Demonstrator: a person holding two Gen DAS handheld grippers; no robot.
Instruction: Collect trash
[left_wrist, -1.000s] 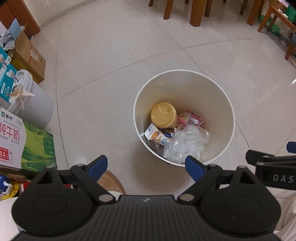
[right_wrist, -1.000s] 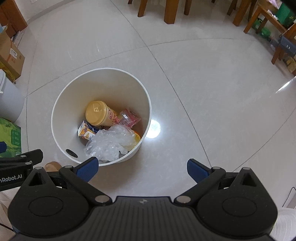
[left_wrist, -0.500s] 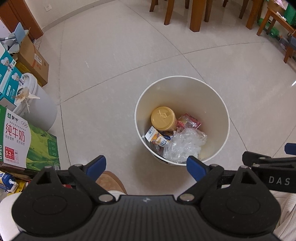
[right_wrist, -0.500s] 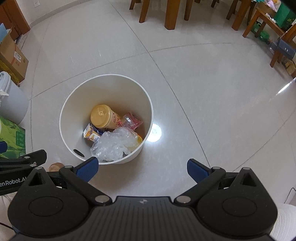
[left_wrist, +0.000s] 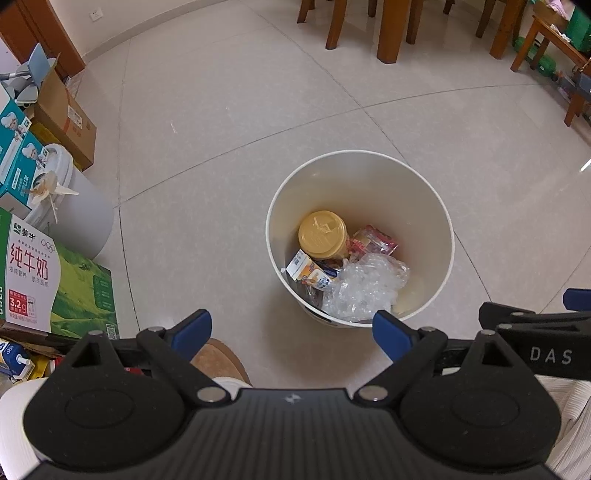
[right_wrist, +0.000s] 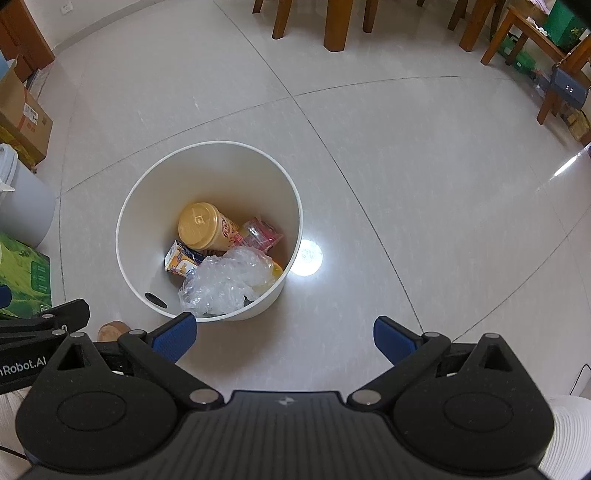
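White plastic, the round trash bin (left_wrist: 360, 236) stands on the glossy tiled floor (left_wrist: 229, 110), holding a yellow-lidded cup (left_wrist: 322, 234) at 10 o'clock, a small drink carton (left_wrist: 308, 271) at 8 o'clock, a pink snack wrapper (left_wrist: 375, 242) near the centre and a crumpled clear plastic bag (left_wrist: 364, 286) at 6 o'clock. Above it, the left gripper (left_wrist: 291, 332) and right gripper (right_wrist: 284, 338) hover with blue-tipped fingers spread wide, both empty. No loose litter shows on the open floor, so the collecting looks largely done. Milk cartons (left_wrist: 27, 273) and a cardboard box (left_wrist: 64, 114) crowd the left wrist view at 9 o'clock; wooden chair legs (right_wrist: 334, 24) stand at 12 o'clock in the right wrist view. The risks from here are judgement only: a low gripper could clip the rim and tip the light bin, spilling its load, and the springy plastic bag, riding high against the near wall, could lift out if snagged by a passing finger. The bright glare beside the bin may mask small scraps.
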